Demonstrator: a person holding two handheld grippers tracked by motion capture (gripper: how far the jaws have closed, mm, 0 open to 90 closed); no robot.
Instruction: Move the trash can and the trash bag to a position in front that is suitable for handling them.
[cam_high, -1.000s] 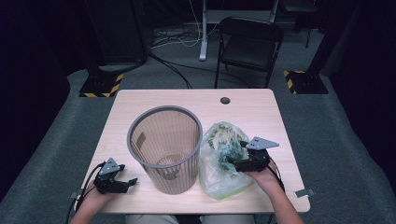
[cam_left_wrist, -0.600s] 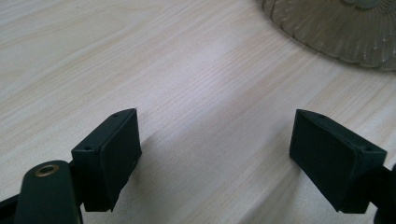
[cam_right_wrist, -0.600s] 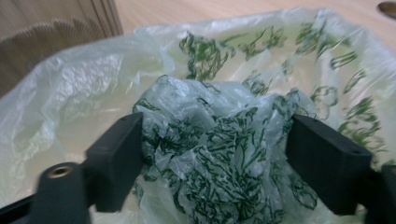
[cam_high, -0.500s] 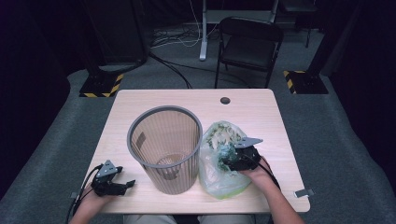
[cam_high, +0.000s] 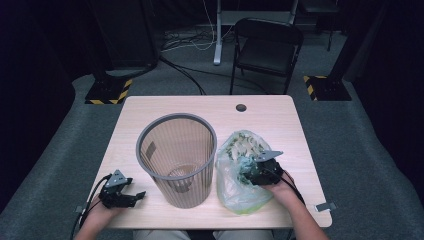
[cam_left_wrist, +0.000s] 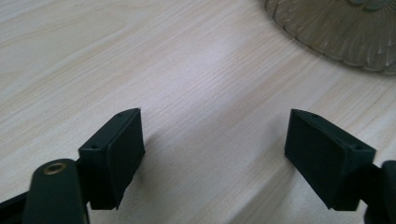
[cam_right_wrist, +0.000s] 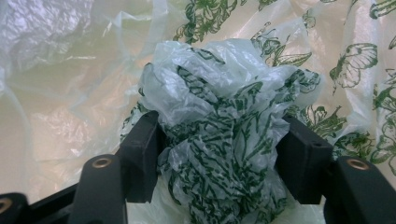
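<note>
Right gripper view: bunched plastic bag (cam_right_wrist: 219, 130) between closing right gripper (cam_right_wrist: 219, 163) pads, gathered end toward 12 o'clock.

High view: above the near table (cam_high: 280, 120) edge, facing forward and down, basket (cam_high: 177, 159) central. Left gripper view: close over tabletop left of basket (cam_left_wrist: 341, 28), shared. Right gripper view: against bag (cam_right_wrist: 224, 130) right of basket.
</note>
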